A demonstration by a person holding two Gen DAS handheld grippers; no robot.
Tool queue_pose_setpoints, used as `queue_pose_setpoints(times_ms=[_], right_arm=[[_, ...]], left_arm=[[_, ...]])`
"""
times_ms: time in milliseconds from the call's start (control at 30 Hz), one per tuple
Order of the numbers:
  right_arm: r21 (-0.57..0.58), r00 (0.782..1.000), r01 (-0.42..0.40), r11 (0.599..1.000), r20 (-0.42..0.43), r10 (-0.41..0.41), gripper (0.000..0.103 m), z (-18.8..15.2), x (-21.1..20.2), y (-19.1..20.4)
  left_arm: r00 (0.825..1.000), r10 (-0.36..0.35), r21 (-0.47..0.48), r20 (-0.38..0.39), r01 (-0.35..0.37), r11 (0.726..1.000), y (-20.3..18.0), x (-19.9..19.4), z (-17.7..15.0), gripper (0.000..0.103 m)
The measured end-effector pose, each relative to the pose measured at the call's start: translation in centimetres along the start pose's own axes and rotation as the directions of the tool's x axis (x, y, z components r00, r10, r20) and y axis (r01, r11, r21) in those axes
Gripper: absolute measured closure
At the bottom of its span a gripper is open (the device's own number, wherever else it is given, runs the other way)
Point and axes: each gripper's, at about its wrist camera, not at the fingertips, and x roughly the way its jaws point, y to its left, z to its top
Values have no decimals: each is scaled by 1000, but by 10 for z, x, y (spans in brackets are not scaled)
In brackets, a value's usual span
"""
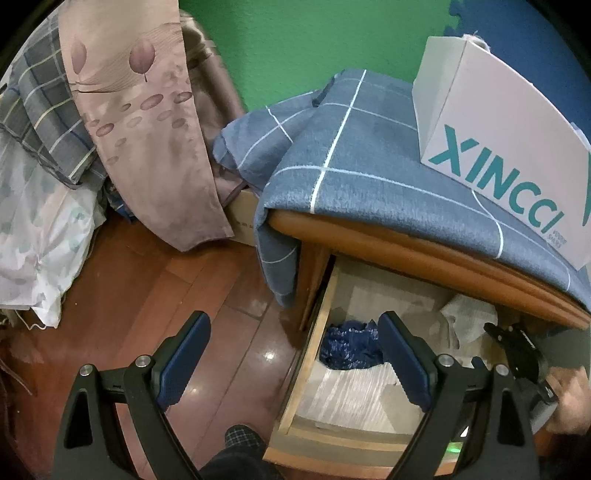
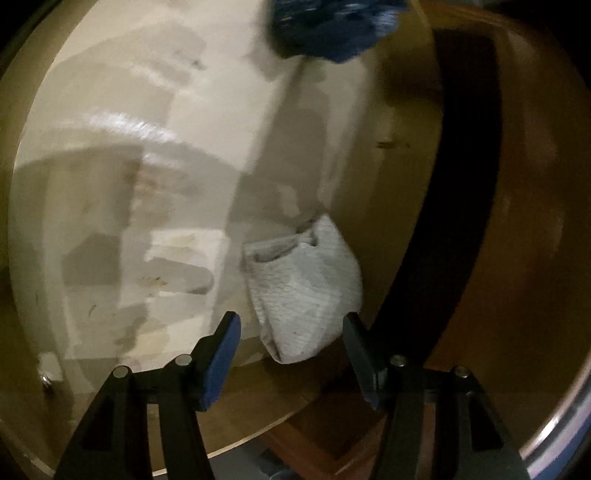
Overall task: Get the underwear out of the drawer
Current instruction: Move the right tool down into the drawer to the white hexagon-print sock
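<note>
Your right gripper [image 2: 291, 354], fingers spread and empty, is nearer: the white underwear [image 2: 303, 288] lies just ahead between them, long axis running away from you.

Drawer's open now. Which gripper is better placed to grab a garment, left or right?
Right. The right gripper is inside the drawer, open astride the white garment. The left gripper hovers outside, above the floor.

right tool [image 2: 291, 354] jaws apart | white underwear [image 2: 303, 288] just ahead, untouched; blue garment [image 2: 332, 26] beyond, in drawer [image 2: 110, 110]
</note>
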Motion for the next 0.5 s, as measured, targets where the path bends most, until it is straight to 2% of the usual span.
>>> queue_pose_setpoints(times_ms=[100, 200, 300, 433, 500], right_arm=[[-31, 1000, -9, 999, -11, 9, 45, -1, 9, 1], [-72, 999, 40, 997, -13, -41, 43, -2, 21, 0], [-145, 999, 44, 988, -4, -45, 43, 0, 25, 10], [-237, 995, 95, 967, -21, -103, 43, 3, 42, 16], [-260, 996, 80, 962, -25, -90, 43, 5, 47, 21]], left_arm=[[1000, 2, 2, -10, -2, 1000, 0, 2, 0, 13], [1000, -4, 7, -12, 4, 1000, -1, 2, -1, 13], [1000, 1, 18, -13, -1, 1000, -3, 3, -2, 13], [1000, -5, 27, -26, 6, 1000, -5, 5, -3, 13], [1000, 1, 36, -30, 0, 999, -7, 6, -3, 13]])
